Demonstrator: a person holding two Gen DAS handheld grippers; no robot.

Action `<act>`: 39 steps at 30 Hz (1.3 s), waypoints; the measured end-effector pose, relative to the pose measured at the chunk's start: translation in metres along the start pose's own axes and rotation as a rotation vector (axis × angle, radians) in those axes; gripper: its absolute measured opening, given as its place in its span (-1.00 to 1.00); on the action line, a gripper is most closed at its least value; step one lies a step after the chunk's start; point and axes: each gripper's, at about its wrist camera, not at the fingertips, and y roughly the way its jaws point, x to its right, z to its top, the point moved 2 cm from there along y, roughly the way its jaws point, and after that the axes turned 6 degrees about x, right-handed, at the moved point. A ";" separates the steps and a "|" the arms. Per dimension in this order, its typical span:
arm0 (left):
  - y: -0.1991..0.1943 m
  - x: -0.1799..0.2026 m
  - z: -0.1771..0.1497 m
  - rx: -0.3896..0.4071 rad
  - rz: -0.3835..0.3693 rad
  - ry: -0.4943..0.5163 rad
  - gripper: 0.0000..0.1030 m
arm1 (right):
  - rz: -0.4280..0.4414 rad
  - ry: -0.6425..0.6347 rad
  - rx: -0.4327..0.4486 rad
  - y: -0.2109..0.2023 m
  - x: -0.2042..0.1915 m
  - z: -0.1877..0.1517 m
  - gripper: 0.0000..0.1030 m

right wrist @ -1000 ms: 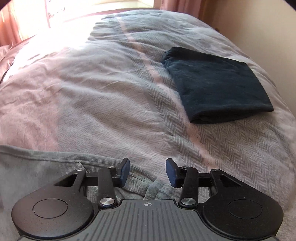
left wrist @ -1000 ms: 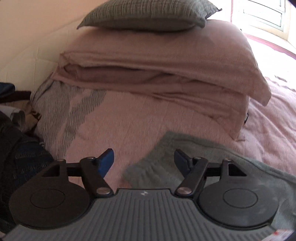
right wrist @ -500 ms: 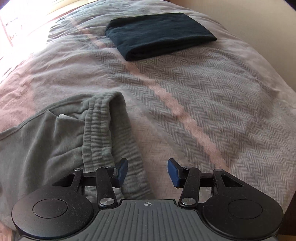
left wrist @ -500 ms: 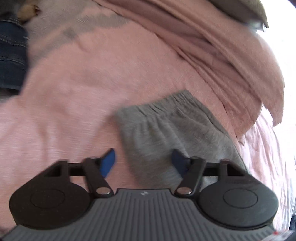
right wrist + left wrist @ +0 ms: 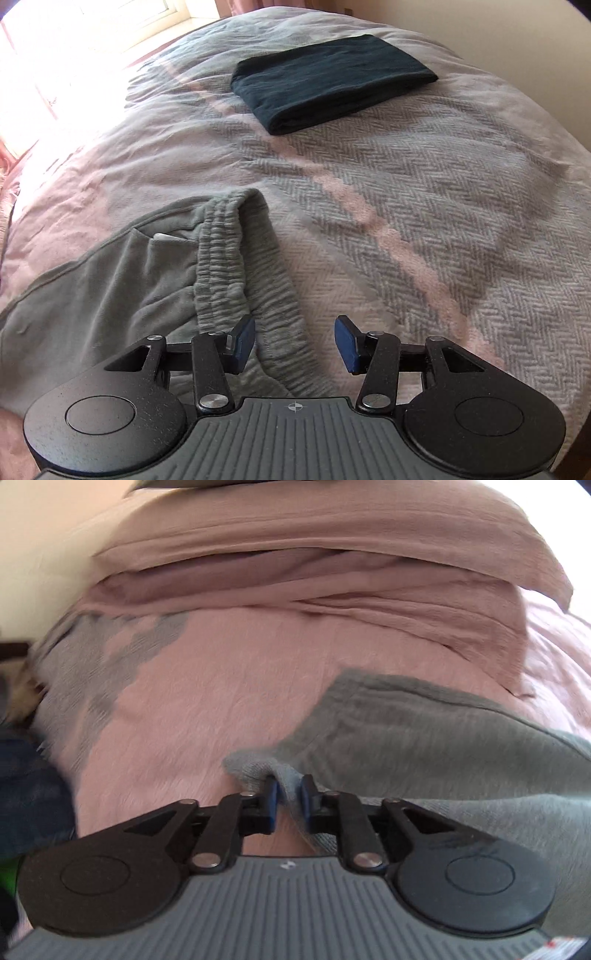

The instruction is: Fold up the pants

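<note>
My left gripper (image 5: 288,797) has a pinched-up fold at the corner of the grey pants (image 5: 424,738) between its blue pads; its jaws are closing and stand narrow, with the cloth bunched between them and the pads pressing on it. From that corner the pants spread right and far over the pink bedspread (image 5: 221,701), short of the stacked pink pillows (image 5: 314,554) at the far side. In my right wrist view the pants (image 5: 110,288) lie at near left, the ribbed waistband (image 5: 221,240) running from far to near and passing between the fingers of my right gripper (image 5: 294,343). Those jaws stand wide, the pads clear of the cloth as far as I can tell. A folded dark garment (image 5: 332,81) lies well apart at the far side. No containers in either view.
</note>
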 end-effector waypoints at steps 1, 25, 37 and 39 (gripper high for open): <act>-0.006 -0.004 -0.002 -0.010 0.020 -0.042 -0.22 | 0.036 -0.002 0.004 0.003 -0.002 0.002 -0.13; -0.293 0.019 -0.136 -0.053 0.009 -0.239 -0.17 | 0.413 0.067 -0.065 0.120 0.040 0.071 -0.40; -0.371 0.041 -0.204 -0.159 -0.031 -0.358 -0.16 | 0.659 -0.288 -0.398 0.043 0.096 -0.047 -0.16; -0.375 0.044 -0.210 -0.167 -0.036 -0.347 -0.16 | 0.687 -0.274 -0.399 0.049 0.098 -0.050 -0.17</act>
